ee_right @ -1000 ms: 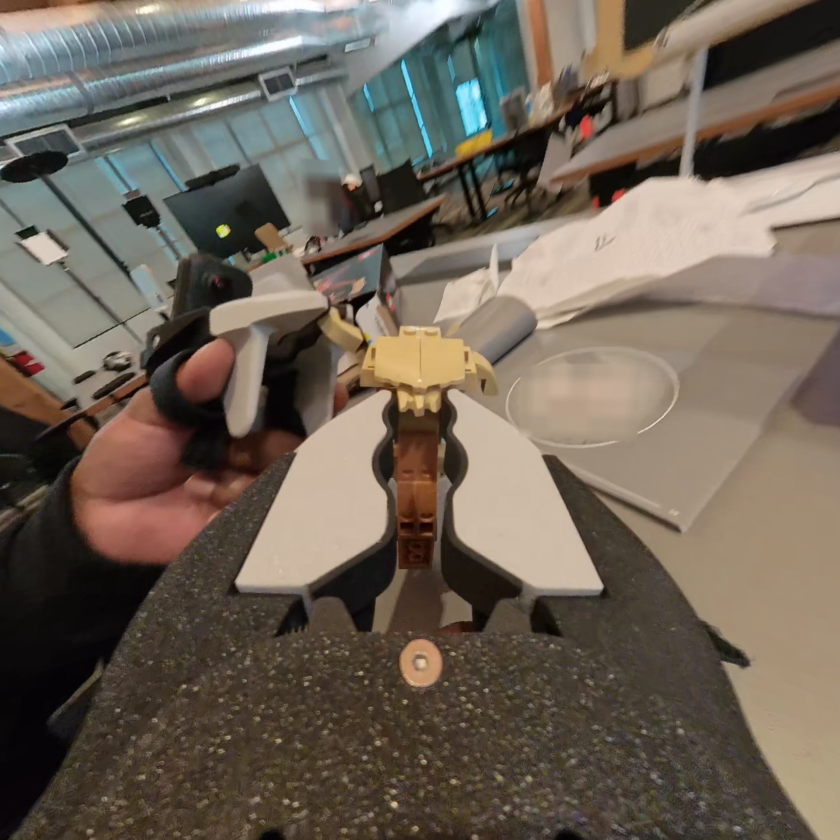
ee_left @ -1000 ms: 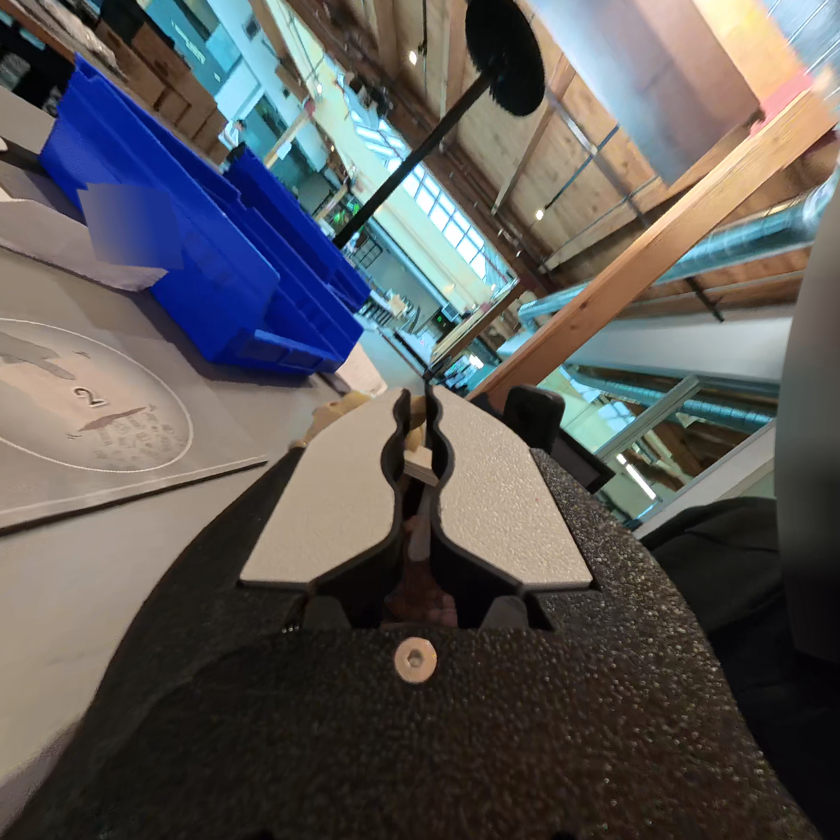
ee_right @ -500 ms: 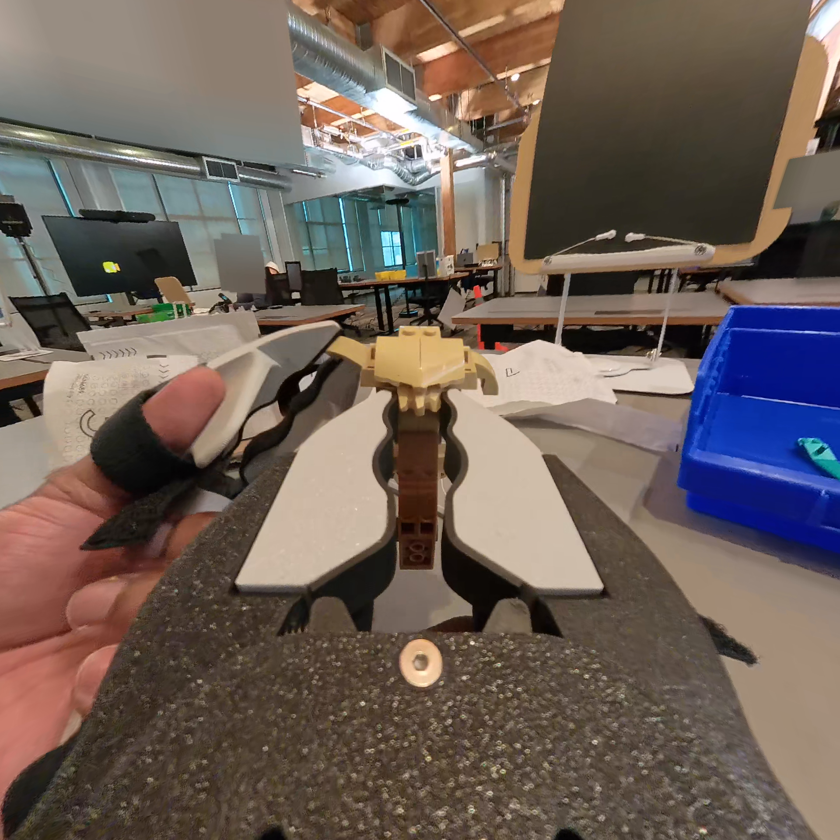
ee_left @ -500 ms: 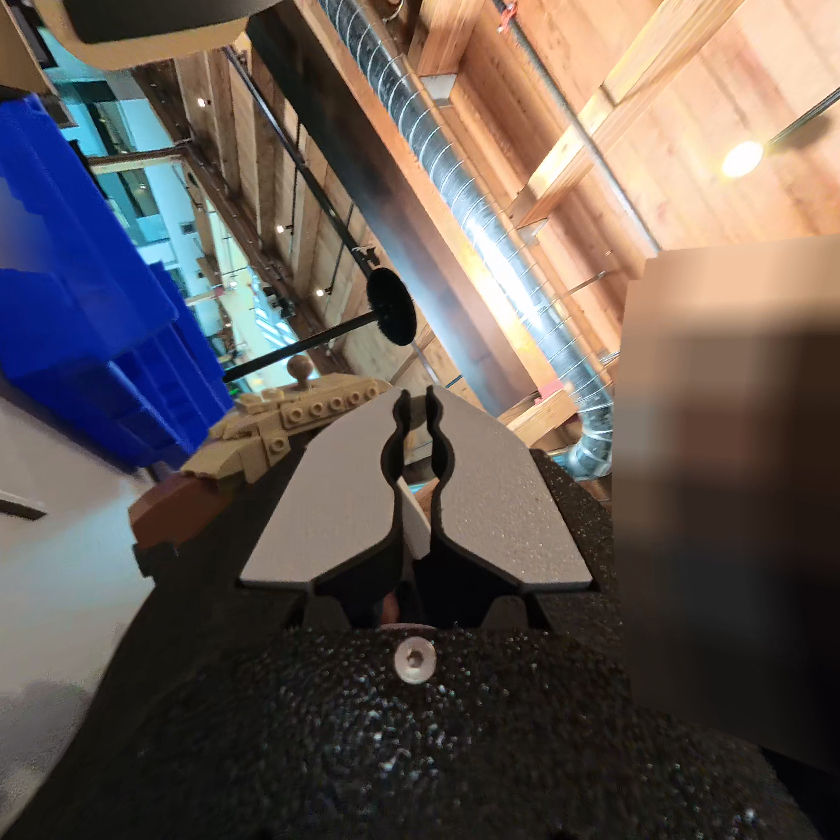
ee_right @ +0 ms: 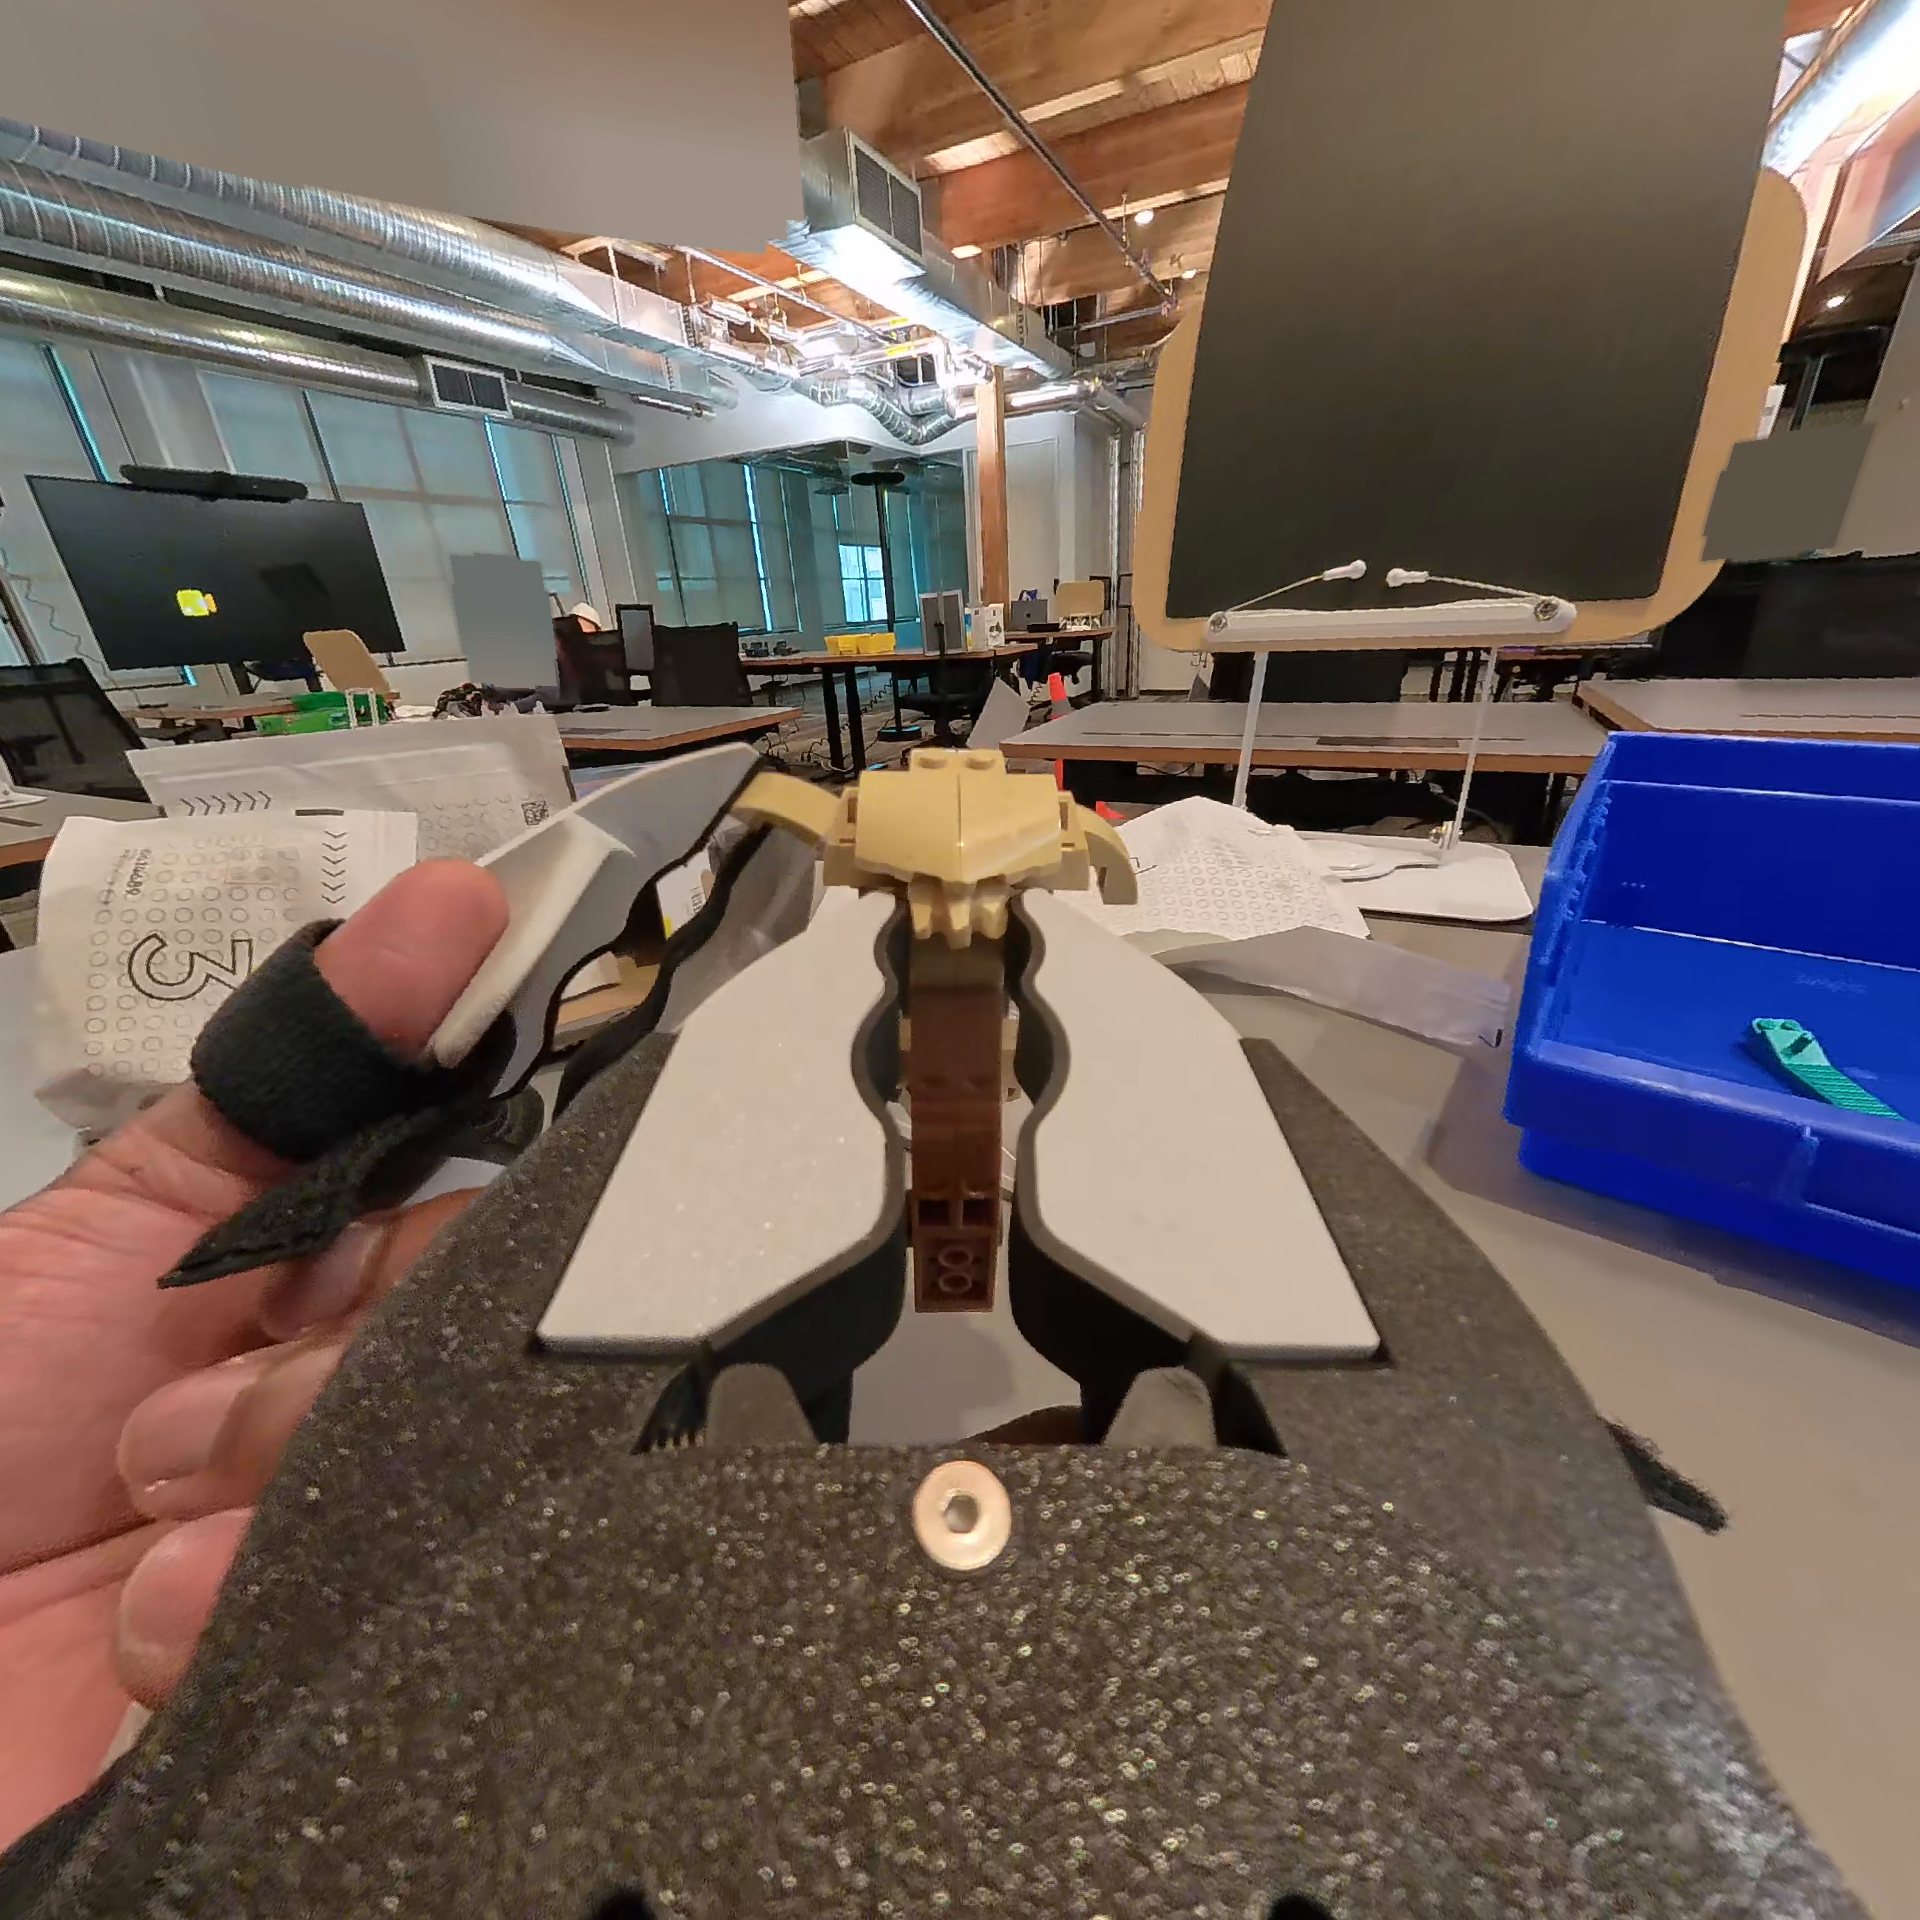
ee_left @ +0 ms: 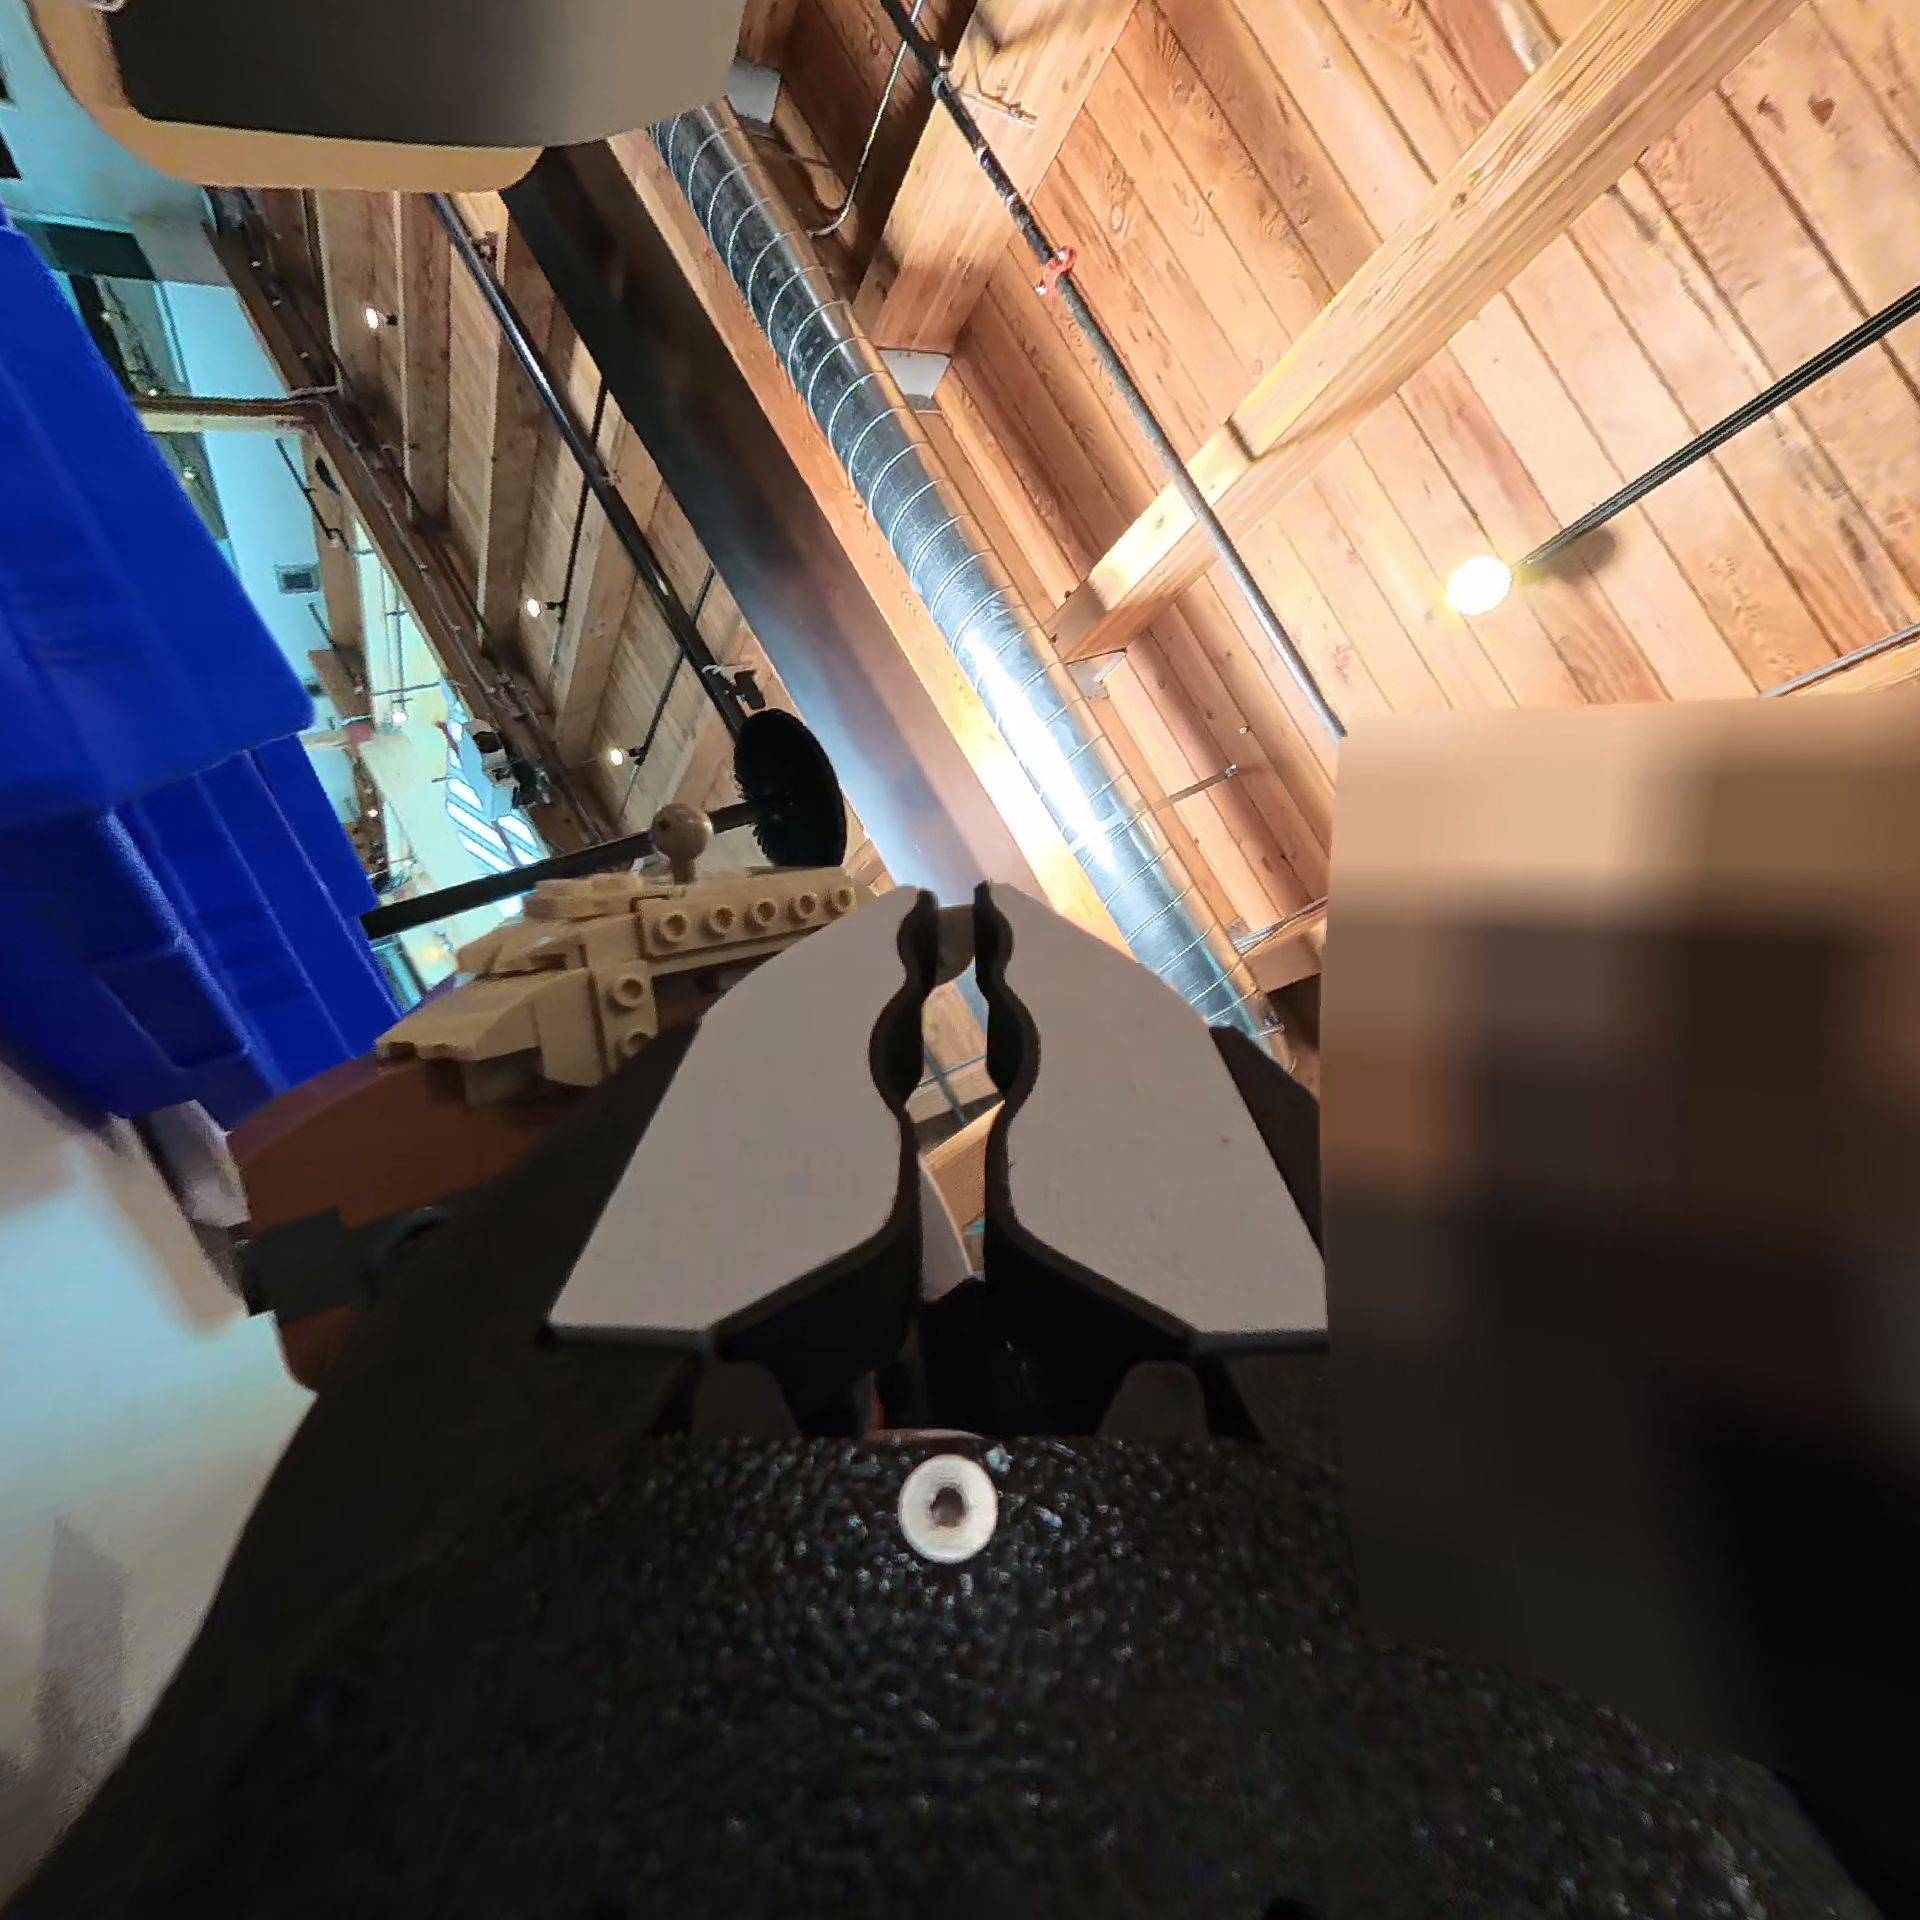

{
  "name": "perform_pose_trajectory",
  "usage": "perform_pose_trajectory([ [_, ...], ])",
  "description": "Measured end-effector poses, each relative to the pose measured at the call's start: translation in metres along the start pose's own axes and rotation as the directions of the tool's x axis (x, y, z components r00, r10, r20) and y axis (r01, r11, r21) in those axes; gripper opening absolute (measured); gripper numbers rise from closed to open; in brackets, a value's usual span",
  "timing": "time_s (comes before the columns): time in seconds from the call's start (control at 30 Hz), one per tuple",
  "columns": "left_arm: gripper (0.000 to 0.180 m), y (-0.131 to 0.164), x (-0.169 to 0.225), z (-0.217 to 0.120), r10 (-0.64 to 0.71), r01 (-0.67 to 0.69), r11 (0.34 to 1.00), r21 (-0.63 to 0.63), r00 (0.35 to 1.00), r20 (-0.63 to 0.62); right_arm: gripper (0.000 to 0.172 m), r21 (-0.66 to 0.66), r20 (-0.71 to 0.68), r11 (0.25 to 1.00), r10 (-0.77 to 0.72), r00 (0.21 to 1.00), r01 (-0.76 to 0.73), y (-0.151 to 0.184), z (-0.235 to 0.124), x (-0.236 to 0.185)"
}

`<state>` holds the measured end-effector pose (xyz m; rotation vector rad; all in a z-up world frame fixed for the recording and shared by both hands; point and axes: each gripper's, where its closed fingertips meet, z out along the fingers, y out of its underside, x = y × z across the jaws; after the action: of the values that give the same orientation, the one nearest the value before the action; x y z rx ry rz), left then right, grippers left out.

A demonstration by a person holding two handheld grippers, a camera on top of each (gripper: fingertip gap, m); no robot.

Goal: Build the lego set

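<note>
Right wrist view: tan-and-brown brick model (ee_right: 961, 935), horned.

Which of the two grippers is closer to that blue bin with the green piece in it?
Right. The right gripper is just left of the blue bin; the left gripper is farther left.

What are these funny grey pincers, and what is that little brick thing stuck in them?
They are grabbing tools that a person holds, one in each hand. Each tool has a camera looking along its jaws, so you get two pictures. The right gripper squeezes a toy brick model, tan on top, brown below. The left gripper points up at the wooden ceiling, jaws nearly together around something small and pale; I cannot tell what. On the grey table sit a blue bin and white paper bags.
</note>
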<state>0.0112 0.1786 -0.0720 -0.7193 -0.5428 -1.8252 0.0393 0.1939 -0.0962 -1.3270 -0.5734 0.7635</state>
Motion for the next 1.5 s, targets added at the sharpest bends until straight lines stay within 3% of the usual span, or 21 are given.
perform_pose_trajectory([
  [0.63,0.006,0.01,-0.005,-0.002,0.073,-0.067,0.994,-0.084,0.995,0.071,0.017,0.011,-0.042,0.998,-0.056,0.998,0.057,-0.001,-0.002,0.004],
  [1.23,0.006,0.016,0.001,0.0,-0.057,0.063,0.995,-0.08,0.996,0.071,0.017,0.072,-0.069,0.983,-0.162,0.984,0.167,-0.011,-0.006,0.003],
  [1.5,0.006,0.016,0.0,-0.001,-0.084,0.088,0.994,-0.072,0.995,0.06,0.017,0.077,-0.035,0.987,-0.14,0.989,0.143,-0.011,-0.005,0.002],
])
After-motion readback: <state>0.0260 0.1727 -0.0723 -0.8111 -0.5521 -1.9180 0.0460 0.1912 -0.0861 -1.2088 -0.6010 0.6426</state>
